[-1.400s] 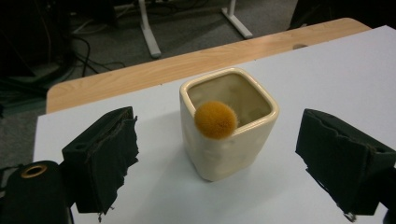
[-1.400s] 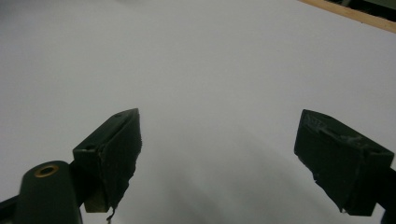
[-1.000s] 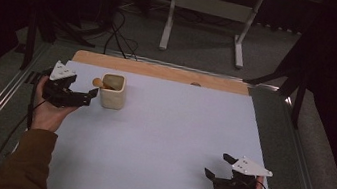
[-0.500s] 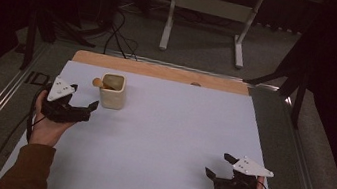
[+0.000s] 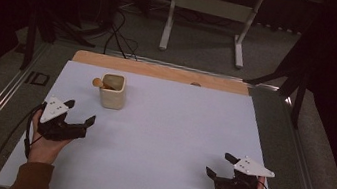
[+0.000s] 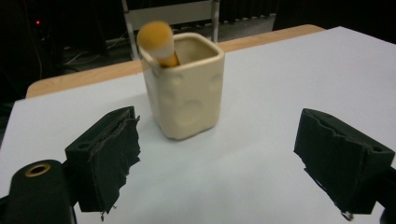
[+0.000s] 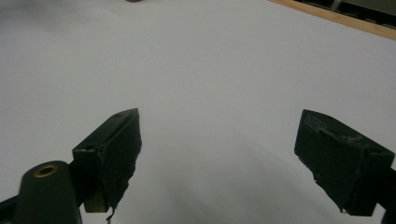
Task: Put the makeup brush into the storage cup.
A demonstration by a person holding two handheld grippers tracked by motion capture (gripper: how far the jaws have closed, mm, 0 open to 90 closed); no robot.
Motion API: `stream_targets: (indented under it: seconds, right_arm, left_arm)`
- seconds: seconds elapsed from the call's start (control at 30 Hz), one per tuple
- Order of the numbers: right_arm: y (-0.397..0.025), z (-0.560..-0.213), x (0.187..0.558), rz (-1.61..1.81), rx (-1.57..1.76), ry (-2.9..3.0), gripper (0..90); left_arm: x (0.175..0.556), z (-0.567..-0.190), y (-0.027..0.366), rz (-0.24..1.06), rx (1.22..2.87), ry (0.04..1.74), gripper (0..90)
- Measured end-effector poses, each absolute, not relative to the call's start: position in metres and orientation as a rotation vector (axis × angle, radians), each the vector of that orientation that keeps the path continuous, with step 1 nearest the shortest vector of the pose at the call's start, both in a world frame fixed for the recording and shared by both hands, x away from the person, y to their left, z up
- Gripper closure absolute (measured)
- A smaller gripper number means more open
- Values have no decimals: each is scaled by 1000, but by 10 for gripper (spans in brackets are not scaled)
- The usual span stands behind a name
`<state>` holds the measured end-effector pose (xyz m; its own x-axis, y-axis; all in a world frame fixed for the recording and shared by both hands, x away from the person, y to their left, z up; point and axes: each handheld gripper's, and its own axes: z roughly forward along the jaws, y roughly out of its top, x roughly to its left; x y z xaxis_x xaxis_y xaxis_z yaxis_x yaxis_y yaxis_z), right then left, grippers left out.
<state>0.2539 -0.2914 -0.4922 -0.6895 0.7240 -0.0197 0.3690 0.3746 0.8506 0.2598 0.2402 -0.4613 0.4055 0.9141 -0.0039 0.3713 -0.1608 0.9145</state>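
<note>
Carefully advance the wide-open left gripper (image 5: 80, 121) toward the cream ceramic square cup (image 5: 112, 91) holding the orange-tipped brush (image 6: 158, 39), straddling its walls evenly; the right gripper (image 5: 219, 166), also wide, waits well apart from the cup.

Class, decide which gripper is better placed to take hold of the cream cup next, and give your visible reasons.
Left. The left gripper lies near the cream cup, jaws open and facing it. The right gripper sits at the far near corner, facing bare white sheet.
</note>
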Motion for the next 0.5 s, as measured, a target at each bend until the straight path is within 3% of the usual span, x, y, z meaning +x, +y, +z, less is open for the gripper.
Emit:
stream_targets:
  seconds: [0.5]
  right_arm:
    - [-294,-491,254,1249,957,2236,144]
  left_arm:
    - [241,-478,240,706,1706,1121,150]
